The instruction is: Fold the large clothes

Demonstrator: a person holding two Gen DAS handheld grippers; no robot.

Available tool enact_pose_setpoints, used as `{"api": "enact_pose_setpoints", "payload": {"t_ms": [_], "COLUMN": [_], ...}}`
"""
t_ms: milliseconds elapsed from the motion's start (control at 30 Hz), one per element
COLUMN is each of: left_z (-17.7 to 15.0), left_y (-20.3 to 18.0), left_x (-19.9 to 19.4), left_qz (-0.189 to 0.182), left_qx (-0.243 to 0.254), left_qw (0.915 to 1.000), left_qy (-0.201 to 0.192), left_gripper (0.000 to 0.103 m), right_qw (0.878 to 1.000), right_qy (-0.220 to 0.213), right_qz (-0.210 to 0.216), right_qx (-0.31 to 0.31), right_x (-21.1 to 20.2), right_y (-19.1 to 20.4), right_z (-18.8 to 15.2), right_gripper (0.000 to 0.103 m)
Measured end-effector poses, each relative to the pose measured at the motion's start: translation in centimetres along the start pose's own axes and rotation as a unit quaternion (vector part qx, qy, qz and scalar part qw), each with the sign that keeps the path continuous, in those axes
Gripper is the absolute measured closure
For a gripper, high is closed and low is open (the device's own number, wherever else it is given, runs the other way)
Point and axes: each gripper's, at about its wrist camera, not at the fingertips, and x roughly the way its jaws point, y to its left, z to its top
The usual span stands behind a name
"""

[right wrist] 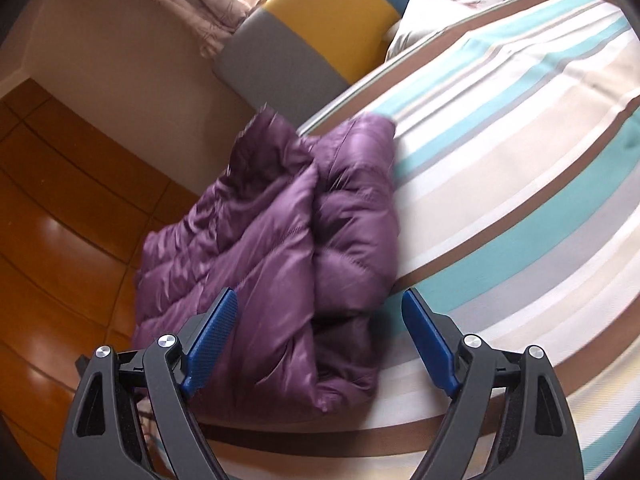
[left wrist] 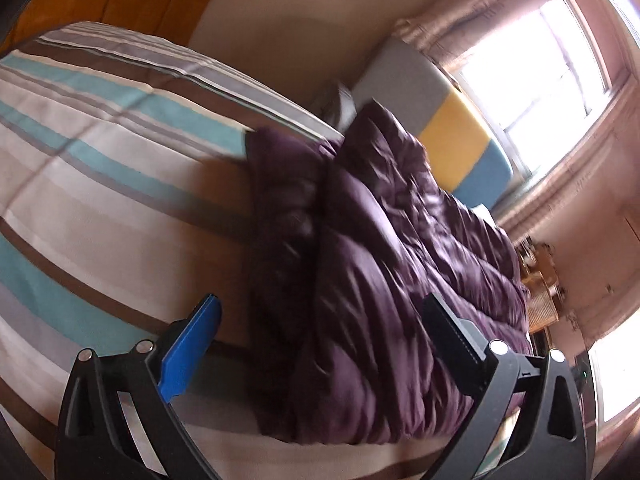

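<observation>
Here, tilted down over the striped bedspread (left wrist: 100, 168), left gripper (left wrist: 320, 320) spread wide, released, with nothing pinched between the blue pad and the black ridged pad opposite. Likewise angled downward in its own view, right gripper (right wrist: 320, 312) released too, both blue pads apart, no cloth touching them. Across the bed, bands of teal, cream, grey and brown on the cover. Near the bed's edge, on top of that cover, lying free of both tools, the purple puffer jacket (right wrist: 280, 220): quilted, shiny, bunched into a doubled heap with one thick fold running lengthwise through the middle and a loose panel flopped to one side. From the left wrist, the same jacket straight ahead between the spread jaws, blurred, its near end reaching to the mattress edge. Beyond the jacket, a padded headboard (left wrist: 448, 128) in grey, yellow and blue blocks, with a bright window (left wrist: 528, 64) and pale curtains (left wrist: 480, 28) behind. From the right wrist, glossy wooden floor (right wrist: 52, 208) beside the bed, a plain beige wall (right wrist: 120, 52), and a white pillow (right wrist: 452, 4) with a faint printed motif at the head of the bed. Between the grippers and the jacket, nothing in the way.
</observation>
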Motion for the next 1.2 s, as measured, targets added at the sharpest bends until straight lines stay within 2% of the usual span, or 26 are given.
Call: {"api": "enact_pose_setpoints", "payload": {"t_ms": [100,167,200,233,267,333,367,400,433,533,1200], "left_z": [-0.5,-0.7,-0.8,-1.0,-1.1,-1.2,-1.4,-1.6,-1.7,-2.2,-6.8], "left_y": [-1.0,-1.5,-1.7,-1.8,-1.8,-1.7,-1.8,-1.9,-2.2,-3.1,-3.6], "left_x": [1.1,1.8,2.1,2.2,2.3,2.3,2.2,2.1,1.8,1.2,-4.6], "left_qz": [-0.007,-0.011,-0.005,0.003,-0.002,-0.013,-0.020,-0.026,-0.029,-0.020,-0.052], "left_qx": [0.011,0.018,0.022,0.026,0.024,0.019,0.018,0.020,0.027,0.056,0.071], "left_qw": [0.9998,0.9994,0.9993,0.9992,0.9992,0.9992,0.9990,0.9988,0.9985,0.9977,0.9946], "left_qy": [0.017,0.028,0.029,0.031,0.032,0.034,0.036,0.037,0.038,0.034,0.055], "left_gripper": [0.005,0.010,0.015,0.023,0.028,0.044,0.049,0.060,0.066,0.073,0.076], "right_qw": [1.000,1.000,1.000,1.000,0.999,0.999,0.999,0.998,0.998,0.997,0.994], "right_qy": [0.004,0.007,0.012,0.018,0.026,0.025,0.023,0.022,0.022,0.021,0.043], "right_qz": [0.001,0.000,0.001,0.003,0.006,0.013,0.018,0.019,0.021,0.034,0.056], "right_qx": [-0.005,-0.016,-0.022,-0.025,-0.028,-0.034,-0.043,-0.049,-0.055,-0.066,-0.078], "right_x": [1.2,2.0,2.3,2.6,2.9,2.9,2.6,2.5,2.3,1.4,-4.2], "right_y": [0.7,1.2,1.5,1.7,1.8,2.1,2.1,2.3,2.5,2.7,2.3], "right_z": [-0.2,-0.1,-0.1,-0.2,-0.3,-0.6,-0.7,-0.7,-0.7,-0.5,-1.5], "right_gripper": [0.019,0.022,0.034,0.047,0.051,0.065,0.068,0.073,0.075,0.083,0.084]}}
